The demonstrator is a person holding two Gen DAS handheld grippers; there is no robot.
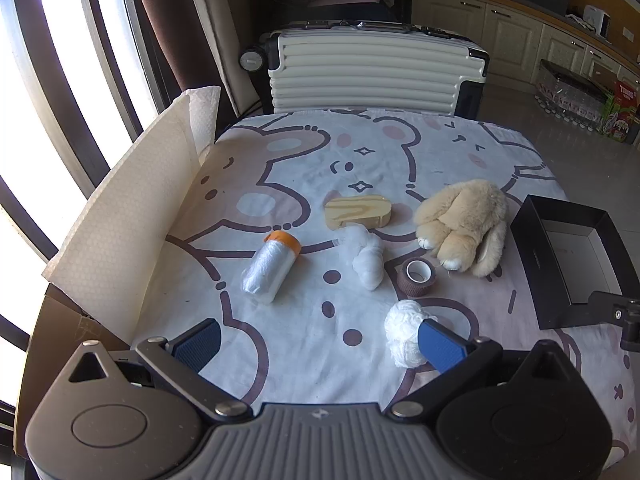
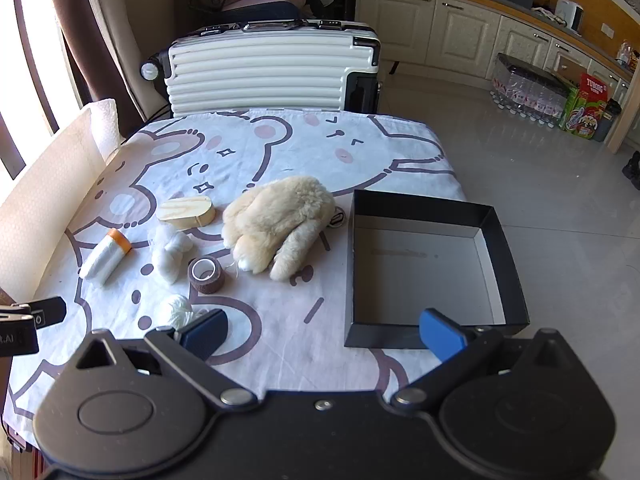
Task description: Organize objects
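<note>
A: Where are we?

B: Starting, I'd judge. Left gripper point(image 1: 318, 340) and right gripper point(image 2: 324, 330) gape wide, holding nothing. Plush toy point(image 2: 276, 220), brown tape roll point(image 2: 206, 275) lie beside the empty black box point(image 2: 504, 248).

A: Next?

B: Probably descend onto one item.

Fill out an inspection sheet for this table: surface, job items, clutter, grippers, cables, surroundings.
Surface: table under a cartoon-bear cloth, wrinkled.
Job's things: black box at the right, nothing in it; plush toy beside it; wooden block; brown tape roll; orange-capped film roll; white gauze bundle; white yarn ball nearest the left gripper.
Clutter: paper towel sheet standing along the left edge.
Grippers: left gripper and right gripper, jaws wide, holding nothing.
Cables: nothing seen.
Surroundings: white suitcase behind the table, cabinets, bottled-water pack on the floor, window at left.
</note>
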